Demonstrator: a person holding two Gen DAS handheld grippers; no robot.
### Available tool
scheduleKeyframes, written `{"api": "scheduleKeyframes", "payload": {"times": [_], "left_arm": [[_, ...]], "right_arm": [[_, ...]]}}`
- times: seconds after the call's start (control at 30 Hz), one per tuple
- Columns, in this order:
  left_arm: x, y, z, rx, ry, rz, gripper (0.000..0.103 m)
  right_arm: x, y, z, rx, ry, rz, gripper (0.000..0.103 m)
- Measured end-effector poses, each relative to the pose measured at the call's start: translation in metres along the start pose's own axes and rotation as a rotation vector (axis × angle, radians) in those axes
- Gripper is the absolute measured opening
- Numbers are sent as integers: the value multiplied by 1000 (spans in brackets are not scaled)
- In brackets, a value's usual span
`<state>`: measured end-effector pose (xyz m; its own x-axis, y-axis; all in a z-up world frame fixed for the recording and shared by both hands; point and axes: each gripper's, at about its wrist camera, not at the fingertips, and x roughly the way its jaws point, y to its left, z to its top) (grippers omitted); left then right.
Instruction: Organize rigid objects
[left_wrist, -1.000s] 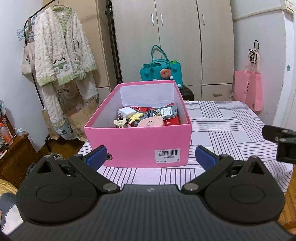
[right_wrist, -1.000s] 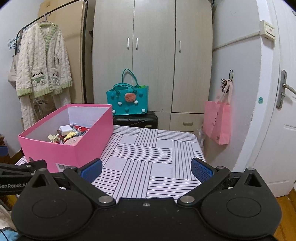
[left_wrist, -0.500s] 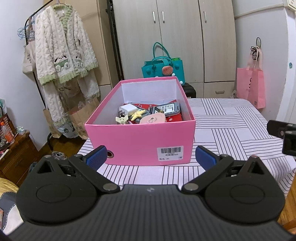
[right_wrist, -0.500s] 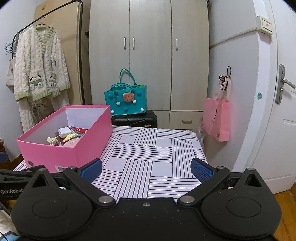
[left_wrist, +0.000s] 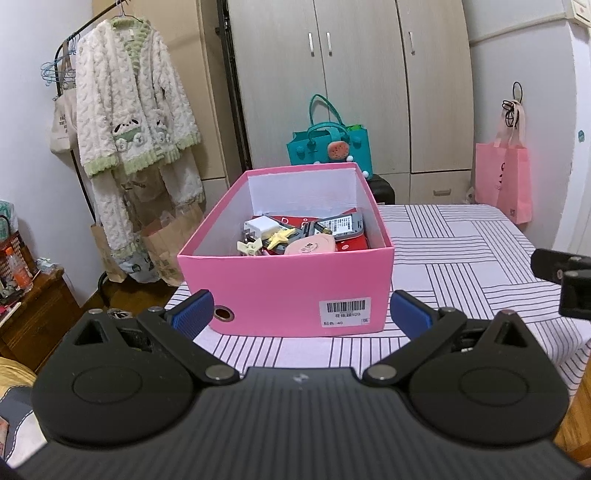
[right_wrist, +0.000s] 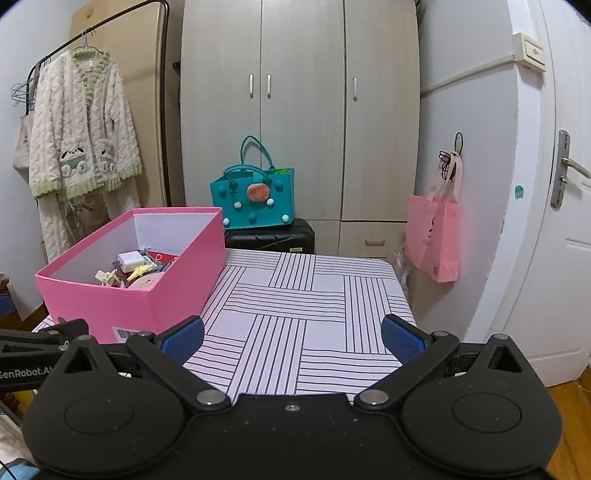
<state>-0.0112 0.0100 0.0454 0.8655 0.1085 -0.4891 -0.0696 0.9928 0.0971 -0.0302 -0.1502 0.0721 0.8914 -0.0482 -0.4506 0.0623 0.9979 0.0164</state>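
A pink cardboard box (left_wrist: 284, 284) (right_wrist: 140, 302) stands on the striped table, filled with several small rigid items: a white charger (left_wrist: 260, 224), a yellow toy (left_wrist: 279, 238), a round pink case (left_wrist: 312, 246) and a grey device (left_wrist: 341, 223) on a red pack. My left gripper (left_wrist: 301, 314) is open and empty, held just short of the box's front wall. My right gripper (right_wrist: 291, 334) is open and empty over the table's near edge, right of the box. Part of the right gripper shows at the left view's right edge (left_wrist: 565, 273).
The striped tablecloth (right_wrist: 306, 306) stretches to the right of the box. Behind the table are a teal handbag (right_wrist: 255, 199) on a black case (right_wrist: 269, 236), a wardrobe, a pink tote (right_wrist: 432, 236) on the wall, a hanging fleece robe (left_wrist: 133, 125) and a door (right_wrist: 561, 229).
Both grippers have pulled back and risen slightly, so the box sits a little farther off and lower in both views. Both stay open and empty.
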Motion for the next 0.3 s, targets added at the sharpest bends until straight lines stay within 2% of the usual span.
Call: {"api": "scheduleKeyframes", "payload": {"times": [0.3], "left_arm": [[-2, 2, 1, -4, 1, -4, 103]], "right_arm": [[0, 0, -1, -1, -1, 0, 103]]}}
